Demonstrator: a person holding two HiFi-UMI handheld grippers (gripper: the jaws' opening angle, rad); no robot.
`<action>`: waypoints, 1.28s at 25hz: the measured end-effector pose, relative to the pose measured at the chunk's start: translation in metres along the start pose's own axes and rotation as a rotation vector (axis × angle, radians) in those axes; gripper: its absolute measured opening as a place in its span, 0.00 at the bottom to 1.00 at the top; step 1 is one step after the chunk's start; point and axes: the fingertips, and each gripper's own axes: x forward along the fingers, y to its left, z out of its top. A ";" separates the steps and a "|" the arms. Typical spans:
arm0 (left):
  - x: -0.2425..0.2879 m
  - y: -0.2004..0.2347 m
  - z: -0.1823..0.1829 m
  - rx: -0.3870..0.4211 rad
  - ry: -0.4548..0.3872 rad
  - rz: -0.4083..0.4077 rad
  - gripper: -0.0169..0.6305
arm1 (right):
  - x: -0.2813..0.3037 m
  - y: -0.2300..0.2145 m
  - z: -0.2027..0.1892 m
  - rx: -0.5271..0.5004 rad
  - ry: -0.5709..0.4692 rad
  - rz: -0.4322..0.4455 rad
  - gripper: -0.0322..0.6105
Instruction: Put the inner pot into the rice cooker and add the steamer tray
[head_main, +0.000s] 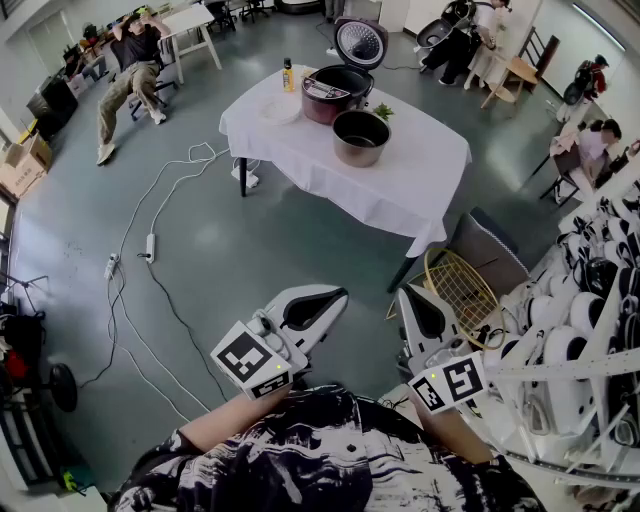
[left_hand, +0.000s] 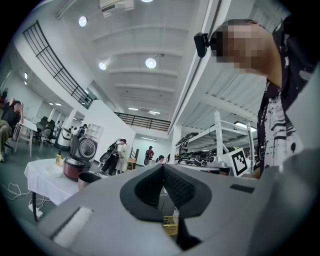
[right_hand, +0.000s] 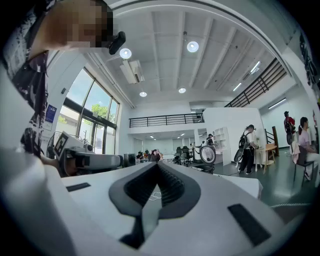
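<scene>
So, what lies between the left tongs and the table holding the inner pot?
Bare floor only, from left tongs to table, in the head view; white cables lie further left.

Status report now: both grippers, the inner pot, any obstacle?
Shut and empty: left gripper, right gripper, away from the table. On it, inner pot beside the open rice cooker. No obstacle seen.

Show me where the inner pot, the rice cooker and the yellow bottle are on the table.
inner pot (head_main: 358, 153), head view, on its outer wall.
rice cooker (head_main: 322, 108), head view, on its red side wall.
yellow bottle (head_main: 288, 78), head view, on its middle.
</scene>
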 end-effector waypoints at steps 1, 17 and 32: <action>0.000 0.001 0.000 -0.001 -0.001 0.000 0.03 | 0.001 0.001 0.000 0.000 -0.001 0.001 0.04; -0.010 -0.008 0.000 -0.005 -0.008 -0.004 0.03 | -0.004 0.016 0.018 0.090 -0.151 0.080 0.82; 0.010 -0.010 -0.009 0.001 0.001 0.019 0.03 | -0.006 0.007 0.005 0.069 -0.128 0.132 0.89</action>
